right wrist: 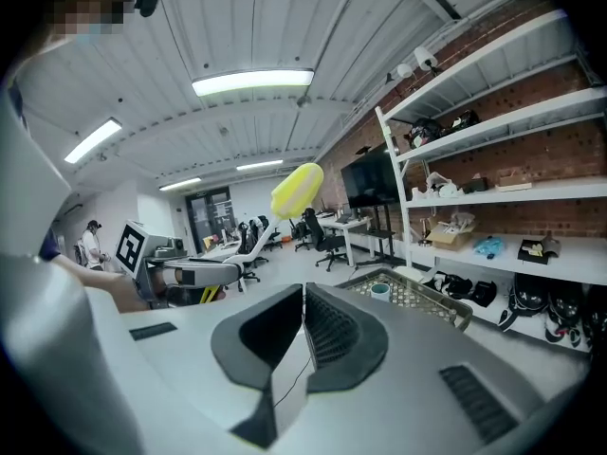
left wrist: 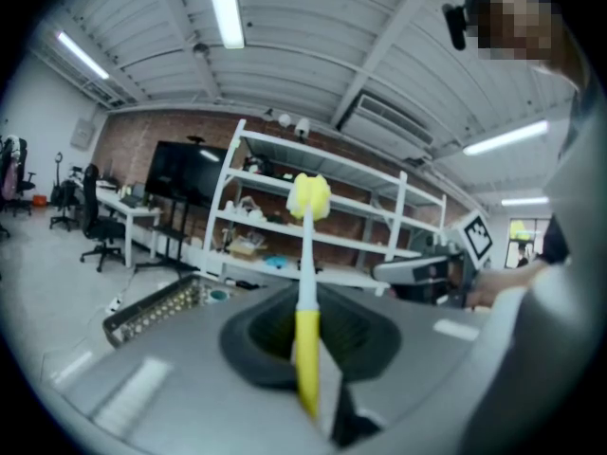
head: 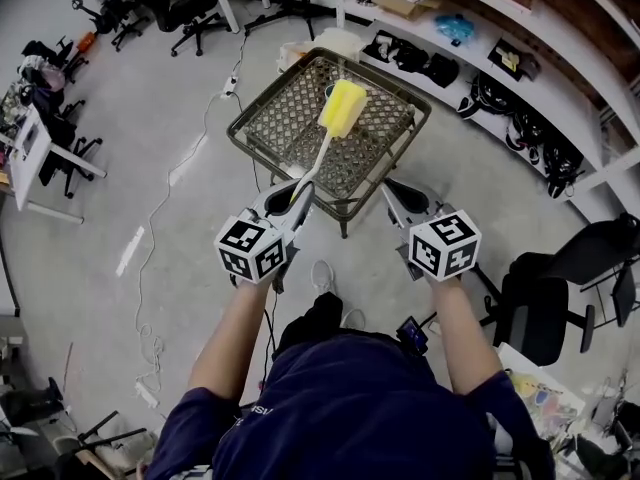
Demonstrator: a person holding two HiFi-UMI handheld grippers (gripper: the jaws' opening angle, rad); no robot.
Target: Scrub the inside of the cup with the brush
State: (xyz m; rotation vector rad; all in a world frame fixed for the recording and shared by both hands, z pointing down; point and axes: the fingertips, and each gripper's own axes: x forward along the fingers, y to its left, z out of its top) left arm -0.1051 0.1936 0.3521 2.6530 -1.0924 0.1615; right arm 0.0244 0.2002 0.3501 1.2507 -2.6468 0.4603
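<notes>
Item: sponge brush (head: 342,108) clamped by handle in L gripper (head: 295,203) jaws. R gripper (right wrist: 303,330) jaws closed, empty. Risk: cup (right wrist: 380,290) ahead unheld, may be tipped.

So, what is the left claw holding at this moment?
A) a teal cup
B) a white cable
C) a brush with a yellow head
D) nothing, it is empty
C: in the left gripper view the left claw is shut on the handle of the brush, and the brush's yellow head stands above the claw.
</notes>
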